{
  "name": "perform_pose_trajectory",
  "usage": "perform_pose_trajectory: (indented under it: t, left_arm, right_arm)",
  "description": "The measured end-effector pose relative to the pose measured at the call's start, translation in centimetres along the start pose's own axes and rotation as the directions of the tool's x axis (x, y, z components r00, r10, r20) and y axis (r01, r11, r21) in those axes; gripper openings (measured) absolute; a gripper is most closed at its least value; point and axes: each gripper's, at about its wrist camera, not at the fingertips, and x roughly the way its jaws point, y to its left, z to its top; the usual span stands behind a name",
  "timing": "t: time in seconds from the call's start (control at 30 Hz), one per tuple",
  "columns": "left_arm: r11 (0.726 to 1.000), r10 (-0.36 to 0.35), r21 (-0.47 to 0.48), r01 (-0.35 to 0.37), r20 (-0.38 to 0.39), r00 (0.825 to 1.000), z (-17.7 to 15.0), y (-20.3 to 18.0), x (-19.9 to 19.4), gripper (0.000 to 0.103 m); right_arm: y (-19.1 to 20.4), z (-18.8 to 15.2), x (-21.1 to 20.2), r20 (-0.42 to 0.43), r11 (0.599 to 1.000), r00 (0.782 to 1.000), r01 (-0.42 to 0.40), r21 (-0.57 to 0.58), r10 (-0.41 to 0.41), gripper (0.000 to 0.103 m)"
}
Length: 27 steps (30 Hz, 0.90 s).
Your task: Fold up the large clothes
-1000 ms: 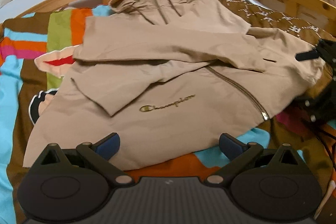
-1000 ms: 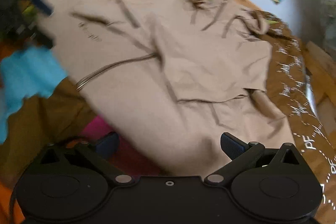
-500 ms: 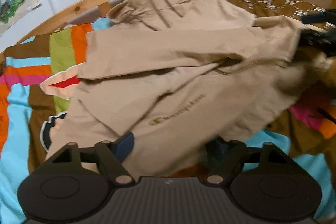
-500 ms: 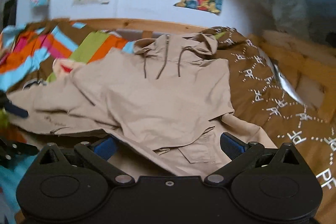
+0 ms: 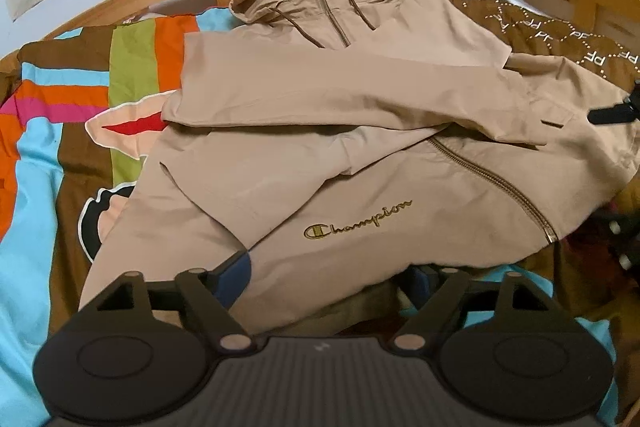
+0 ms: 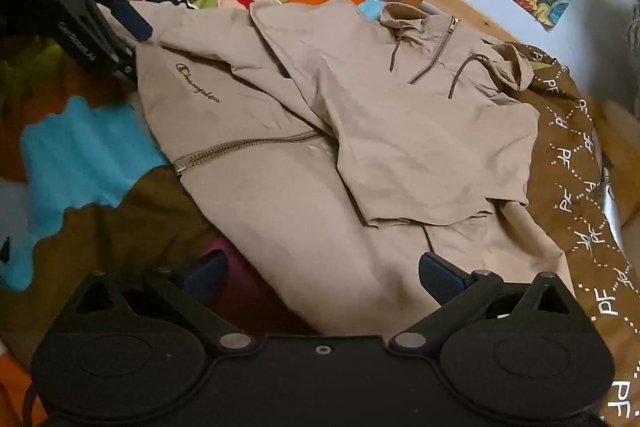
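Left gripper (image 5: 328, 281) has advanced: jaws wide, straddling the Champion hoodie (image 5: 360, 155) hem. Right gripper (image 6: 322, 273) likewise wide. Both positioned to pinch.

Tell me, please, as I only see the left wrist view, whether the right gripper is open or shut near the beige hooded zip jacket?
Observer: The right gripper is open, jaws wide apart, with the near edge of the beige hooded zip jacket lying between them.
Operator: Thank you. Do both fingers sit over cloth?
Observer: No. One finger is over the jacket. The other is beside its edge, over the multicoloured patchwork bedspread.
Operator: And how does my left gripper look from there?
Observer: The left gripper is at the jacket's corner beside the gold embroidered logo, with one blue pad showing above the cloth.
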Motion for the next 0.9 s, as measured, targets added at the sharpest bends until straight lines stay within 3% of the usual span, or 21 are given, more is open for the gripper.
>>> perform_pose_trajectory:
  t: [0.1,0.23,0.4,0.5,0.63,0.73,0.8,0.9]
  left_arm:
    - [0.999,-0.050,0.008,0.050,0.027,0.998,-0.4,-0.1,-0.7,0.089]
    - [0.991,-0.119,0.068,0.114,0.065,0.991,-1.2,-1.3,-1.7,0.092]
    - [0.971,0.071,0.225,-0.078,0.038,0.997,-1.4,-3.5,-0.1,0.083]
    - [0.978,0.097,0.184,-0.100,0.023,0.995,-1.4,-2.4,0.3,0.081]
    - [0.970,0.200,0.141,-0.200,0.011,0.980,-1.6,0.2,0.2,0.073]
    - [0.967,0.247,0.068,-0.247,0.008,0.969,-1.7,2.6,-0.2,0.062]
    - [0.969,0.245,0.021,-0.245,0.013,0.969,-1.4,3.8,-0.5,0.044]
    - [0.977,0.213,-0.008,-0.212,0.028,0.977,-0.6,4.8,-0.5,0.027]
  right_arm:
    - [-0.4,0.0,0.5,0.026,0.997,0.997,0.076,0.029,-0.077,0.100]
    - [-2.4,0.1,-0.4,0.108,0.985,0.987,0.107,0.138,-0.123,0.095]
    - [-4.0,0.5,-1.1,0.185,0.960,0.970,0.107,0.259,-0.157,0.092]
    - [-4.5,0.5,-1.1,0.197,0.948,0.967,0.098,0.304,-0.163,0.091]
    - [-4.7,0.3,-1.0,0.198,0.940,0.966,0.093,0.329,-0.165,0.091]
    - [-4.7,0.3,-1.0,0.195,0.943,0.968,0.091,0.320,-0.160,0.091]
    - [-4.5,0.4,-1.0,0.179,0.952,0.973,0.087,0.294,-0.144,0.091]
    - [-3.9,0.1,-0.9,0.116,0.979,0.991,0.042,0.201,-0.066,0.091]
